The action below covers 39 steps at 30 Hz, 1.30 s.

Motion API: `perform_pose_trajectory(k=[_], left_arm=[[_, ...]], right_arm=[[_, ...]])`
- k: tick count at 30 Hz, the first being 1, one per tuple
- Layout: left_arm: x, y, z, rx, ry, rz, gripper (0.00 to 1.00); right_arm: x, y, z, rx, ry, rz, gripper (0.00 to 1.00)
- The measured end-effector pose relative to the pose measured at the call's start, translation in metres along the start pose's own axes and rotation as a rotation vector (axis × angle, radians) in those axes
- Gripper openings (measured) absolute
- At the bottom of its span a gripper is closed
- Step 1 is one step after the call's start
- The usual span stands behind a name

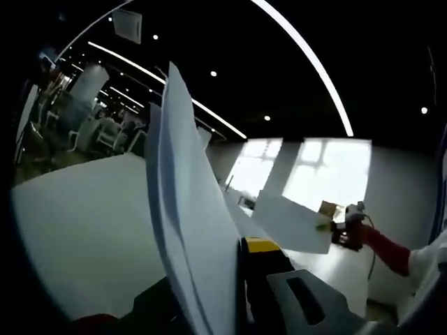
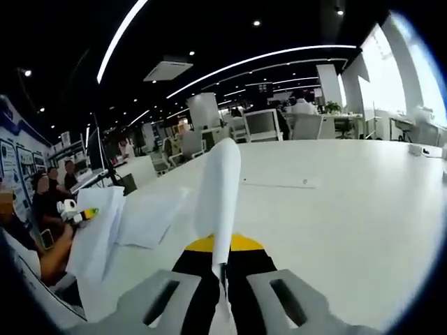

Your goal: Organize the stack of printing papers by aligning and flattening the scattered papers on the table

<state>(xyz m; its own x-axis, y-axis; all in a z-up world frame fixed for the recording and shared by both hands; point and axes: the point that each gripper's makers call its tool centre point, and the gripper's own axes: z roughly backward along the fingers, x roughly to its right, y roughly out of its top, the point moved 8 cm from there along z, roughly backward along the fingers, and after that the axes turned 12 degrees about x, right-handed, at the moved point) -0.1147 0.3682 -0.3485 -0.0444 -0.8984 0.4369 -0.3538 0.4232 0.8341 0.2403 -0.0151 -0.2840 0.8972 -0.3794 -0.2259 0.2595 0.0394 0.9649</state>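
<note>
Left gripper view: left tool (image 1: pixel 237 307) clenched on a small sheaf of white paper sheets (image 1: pixel 188 230), held up on edge and tilted, rising from between the jaws well above the white surface (image 1: pixel 77 223). Far right, the right tool (image 1: pixel 347 227) holds a single sheet (image 1: pixel 290 222) lifted off the surface; a red sleeve (image 1: pixel 387 251) behind it.

Right gripper view: right tool (image 2: pixel 222 279) clenched on that sheet (image 2: pixel 218 188), which stands nearly edge-on and curls upward from the jaws. At the left, the left tool (image 2: pixel 84 214) grips the sheaf (image 2: pixel 98 237). One more sheet (image 2: pixel 150 216) lies flat on the surface (image 2: pixel 335 209) just beside the sheaf. Far across the surface, another flat sheet (image 2: pixel 276 183) lies well apart. Office chairs (image 2: pixel 265 125) and seated people (image 2: pixel 42 195) beyond.
</note>
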Motion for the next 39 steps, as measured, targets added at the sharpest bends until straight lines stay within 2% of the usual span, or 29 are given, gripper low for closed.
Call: perform_pose_trajectory(k=[10, 28, 35, 39], left_arm=[[0.003, 0.003, 0.003, 0.020, -0.004, 0.010, 0.07], [0.008, 0.001, 0.003, 0.004, -0.002, 0.015, 0.07], [0.006, 0.000, 0.002, 0.003, 0.029, 0.013, 0.07], [0.002, 0.001, 0.000, 0.019, 0.073, 0.028, 0.07]], right_arm=[[-0.003, -0.004, -0.003, 0.005, -0.003, -0.021, 0.00], [-0.014, 0.000, -0.001, 0.019, -0.007, -0.015, 0.00], [-0.017, 0.005, -0.002, 0.027, -0.001, -0.003, 0.00], [-0.023, 0.014, -0.001, 0.038, 0.009, 0.005, 0.00]])
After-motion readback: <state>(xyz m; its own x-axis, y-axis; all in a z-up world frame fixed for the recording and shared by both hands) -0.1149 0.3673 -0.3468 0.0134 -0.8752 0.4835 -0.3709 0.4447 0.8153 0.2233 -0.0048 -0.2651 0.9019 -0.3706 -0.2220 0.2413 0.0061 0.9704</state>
